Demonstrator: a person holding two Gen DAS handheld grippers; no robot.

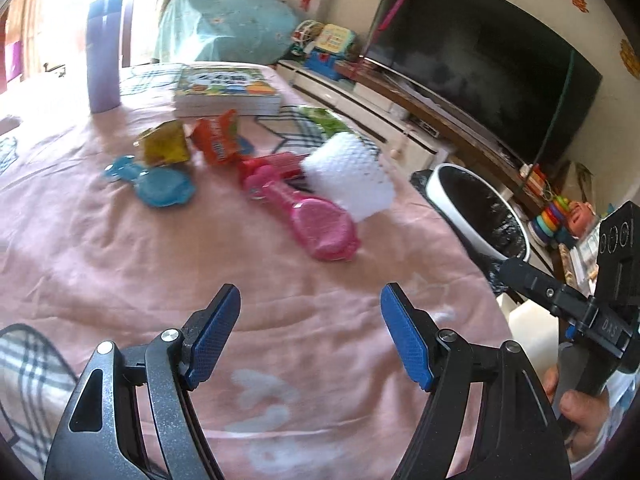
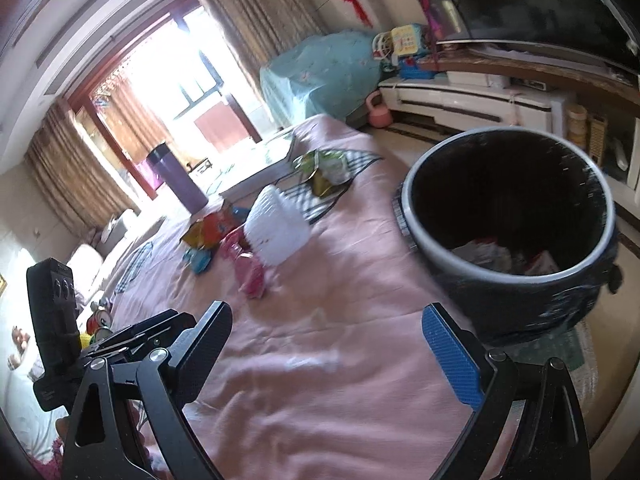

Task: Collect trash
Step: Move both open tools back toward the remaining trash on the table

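On the pink cloth (image 1: 120, 248) covering the table, going left to right in the left wrist view: a purple tumbler (image 1: 104, 54) stands toward the far left corner, with a stack of books (image 1: 226, 92) beside it at the far edge. In front of these lies the litter: a blue wrapper (image 1: 160, 186), a yellow wrapper (image 1: 166, 146), an orange snack packet (image 1: 218, 140), then a pink plastic toy (image 1: 316, 222) lying across the middle, touching a white foam net (image 1: 352, 176) (blurred, so its shape is hard to judge). A green packet (image 1: 324, 118) sits behind the foam near the far right edge. Just past the right edge stands the black bin (image 2: 516, 216) with a pale rim, some scraps already inside.

The left gripper (image 1: 310, 330) hovers over bare cloth near the front edge, jaws spread wide with nothing between them. The right gripper (image 2: 328, 354) is likewise wide and empty, near the bin's side. The toy and foam lie between both grippers and the wrappers behind.
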